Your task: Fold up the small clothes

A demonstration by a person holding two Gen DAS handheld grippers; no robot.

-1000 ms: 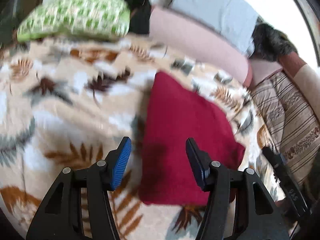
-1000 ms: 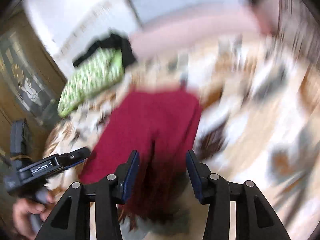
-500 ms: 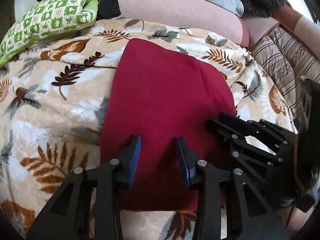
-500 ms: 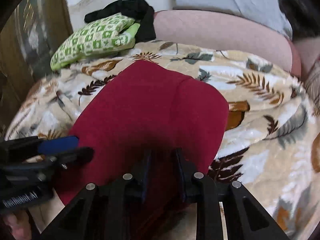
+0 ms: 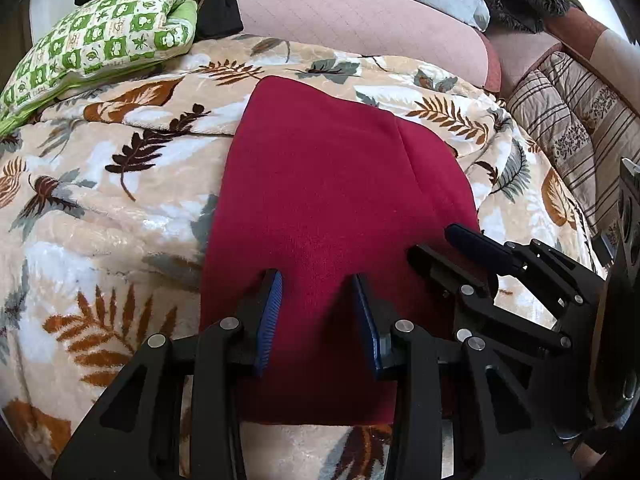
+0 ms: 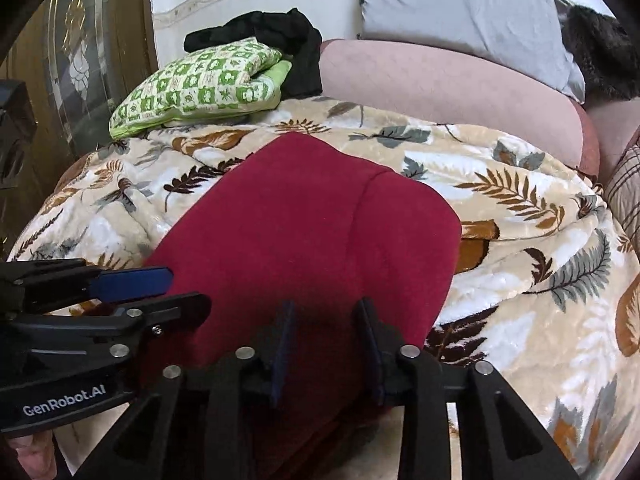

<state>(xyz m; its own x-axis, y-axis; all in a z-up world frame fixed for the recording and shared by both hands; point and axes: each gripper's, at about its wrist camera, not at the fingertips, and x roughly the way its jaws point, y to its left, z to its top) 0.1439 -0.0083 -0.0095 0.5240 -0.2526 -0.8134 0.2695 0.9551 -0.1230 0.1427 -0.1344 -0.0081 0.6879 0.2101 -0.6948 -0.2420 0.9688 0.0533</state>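
Note:
A dark red folded garment lies flat on a leaf-patterned blanket; it also shows in the right wrist view. My left gripper is open, its blue-padded fingers over the garment's near part. My right gripper is open over the garment's near right part. Neither holds cloth. The right gripper shows at the right of the left wrist view. The left gripper shows at the left of the right wrist view.
A green checked pillow with black cloth behind it lies at the far left. A pink bolster, a grey pillow and dark fur lie at the back. A striped quilt is on the right.
Both grippers came in over the red garment and narrowed, then opened slightly wider again. The views went from blurred to steady. The garment lies in place.

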